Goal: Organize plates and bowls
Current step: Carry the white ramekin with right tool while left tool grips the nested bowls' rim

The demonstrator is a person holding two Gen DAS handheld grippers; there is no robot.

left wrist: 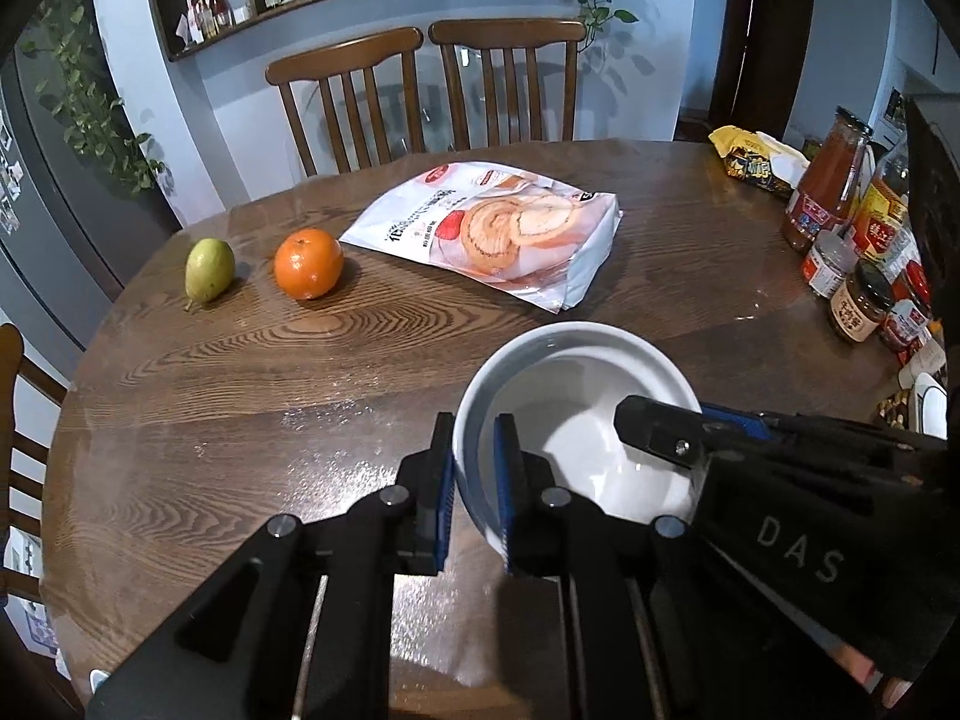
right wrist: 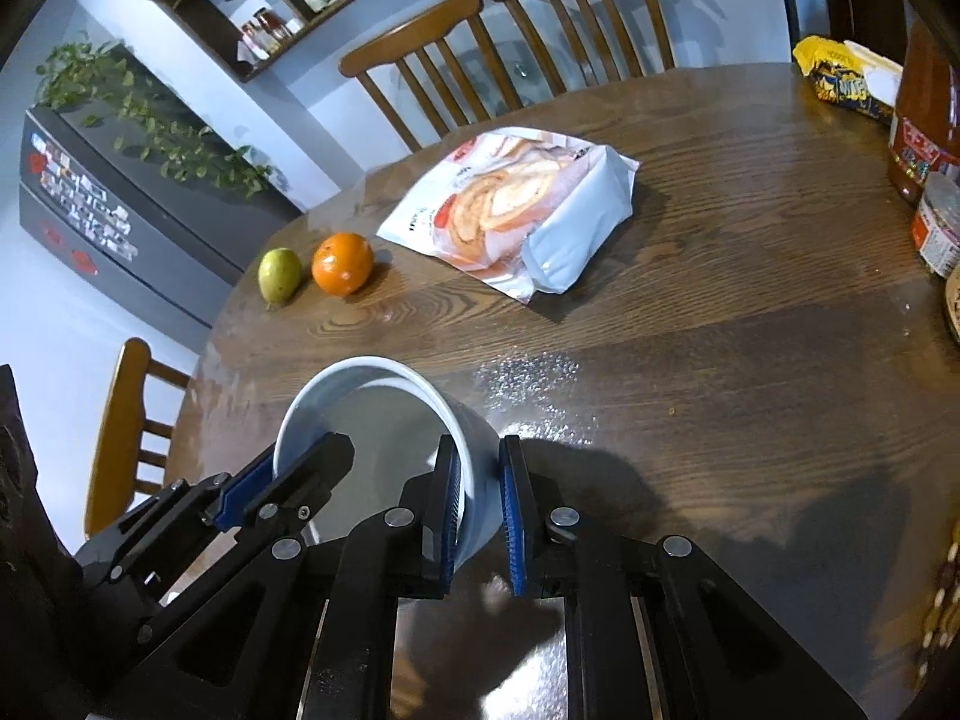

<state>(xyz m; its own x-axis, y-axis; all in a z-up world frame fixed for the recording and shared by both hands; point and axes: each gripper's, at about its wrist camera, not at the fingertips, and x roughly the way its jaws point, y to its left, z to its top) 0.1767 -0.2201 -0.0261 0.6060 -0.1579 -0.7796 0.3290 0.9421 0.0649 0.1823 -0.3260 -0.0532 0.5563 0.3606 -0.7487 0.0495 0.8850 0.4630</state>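
Note:
A white bowl (left wrist: 576, 414) is held between both grippers above the round wooden table (left wrist: 240, 390). My left gripper (left wrist: 477, 468) is shut on the bowl's left rim, one finger inside and one outside. My right gripper (right wrist: 480, 492) is shut on the bowl's right wall (right wrist: 474, 450) in the same way. In the left wrist view the right gripper's fingertip (left wrist: 660, 429) reaches over the bowl's right rim. In the right wrist view the left gripper's fingertip (right wrist: 318, 468) grips the bowl's left rim. The bowl looks empty and slightly tilted.
A bag of roll cake (left wrist: 498, 228), an orange (left wrist: 308, 264) and a green pear (left wrist: 208, 270) lie on the far side of the table. Jars and sauce bottles (left wrist: 852, 252) and a yellow snack pack (left wrist: 750, 159) stand at the right edge. Two wooden chairs (left wrist: 420, 90) stand behind.

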